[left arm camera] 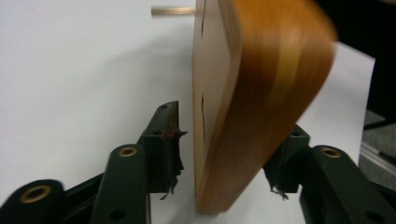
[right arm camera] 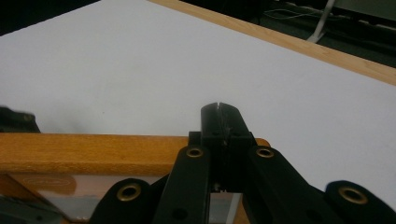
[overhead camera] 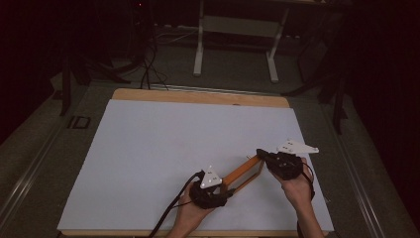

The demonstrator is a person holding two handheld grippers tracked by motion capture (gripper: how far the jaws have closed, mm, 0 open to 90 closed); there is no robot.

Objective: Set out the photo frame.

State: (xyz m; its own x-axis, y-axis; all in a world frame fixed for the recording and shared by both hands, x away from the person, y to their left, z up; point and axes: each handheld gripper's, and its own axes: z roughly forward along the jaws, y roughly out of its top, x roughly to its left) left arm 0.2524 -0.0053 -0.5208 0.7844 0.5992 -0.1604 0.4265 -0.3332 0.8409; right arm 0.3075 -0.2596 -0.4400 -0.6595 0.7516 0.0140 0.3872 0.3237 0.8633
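Note:
An orange-brown wooden frame (overhead camera: 242, 171) spans between my two grippers at the near right of the white sheet. In the left gripper view the frame (left arm camera: 252, 93) stands on edge and looks blurred. It sits between the jaws of my left gripper (left arm camera: 233, 126), which is open, with a gap on the left side. In the high view the left gripper (overhead camera: 226, 191) is at the frame's near end. My right gripper (overhead camera: 261, 154) is at its far end. Its jaws (right arm camera: 218, 108) are shut together across the frame's rail (right arm camera: 93, 151), and whether they pinch anything is hidden.
A white sheet (overhead camera: 163, 148) covers the wooden table, whose bare edge (overhead camera: 198, 95) shows at the back. A pale thin rod (left arm camera: 173, 10) pokes out beside the frame. Beyond the table stand a desk's white legs (overhead camera: 198, 49) and floor cables (overhead camera: 146, 74).

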